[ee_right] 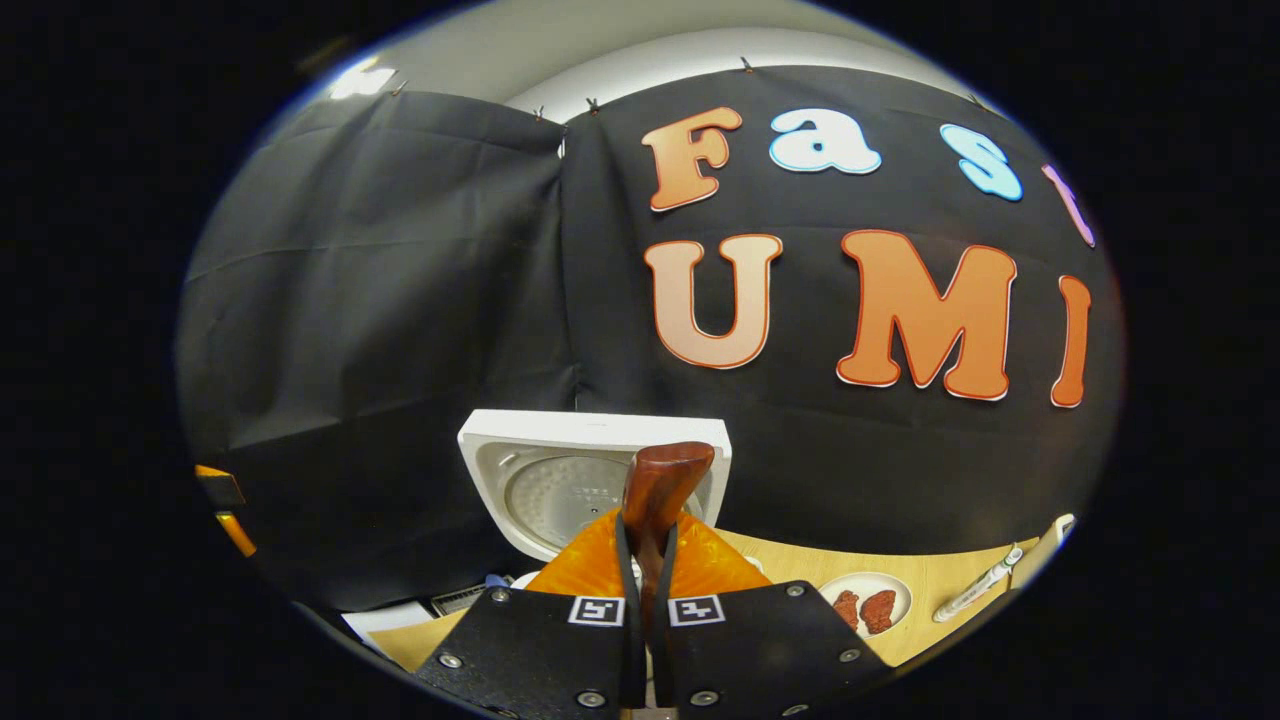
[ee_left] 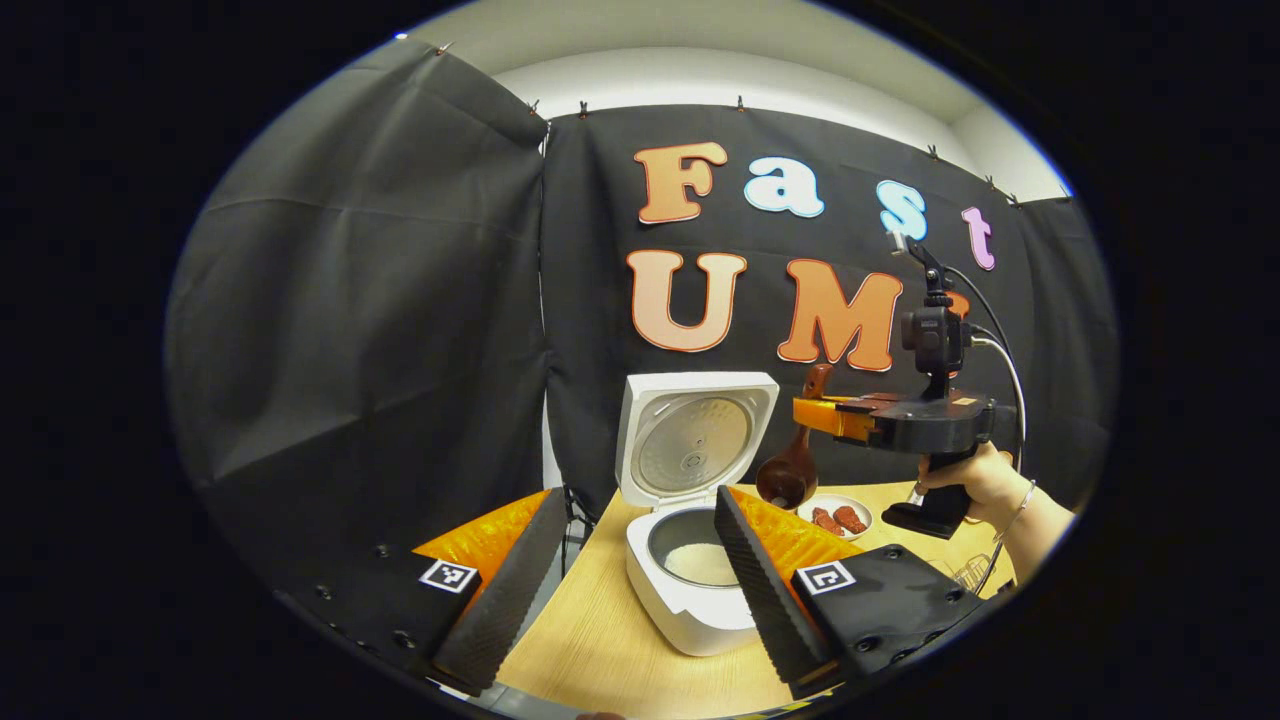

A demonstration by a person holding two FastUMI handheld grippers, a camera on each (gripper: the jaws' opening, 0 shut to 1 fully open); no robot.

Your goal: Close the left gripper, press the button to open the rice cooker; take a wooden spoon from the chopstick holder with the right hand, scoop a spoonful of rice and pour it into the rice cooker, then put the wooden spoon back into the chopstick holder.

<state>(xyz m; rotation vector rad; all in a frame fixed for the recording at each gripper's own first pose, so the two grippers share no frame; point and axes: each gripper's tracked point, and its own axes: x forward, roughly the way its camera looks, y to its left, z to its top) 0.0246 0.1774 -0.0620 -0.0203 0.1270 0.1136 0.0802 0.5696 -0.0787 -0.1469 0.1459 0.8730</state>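
Wooden spoon held over the open rice cooker

In the left gripper view the right gripper (ee_left: 815, 412), held by a hand (ee_left: 975, 482), has its jaws pinching the handle of the wooden spoon (ee_left: 790, 470), whose bowl hangs tilted down just above the rice cooker (ee_left: 690, 590); the lid stands upright and white rice lies in the pot. The left gripper (ee_left: 640, 575) has its jaws spread wide apart, holding nothing, low before the cooker on the wooden surface (ee_left: 600, 640). A small plate (ee_left: 840, 518) with red pieces sits behind the cooker, near the far edge
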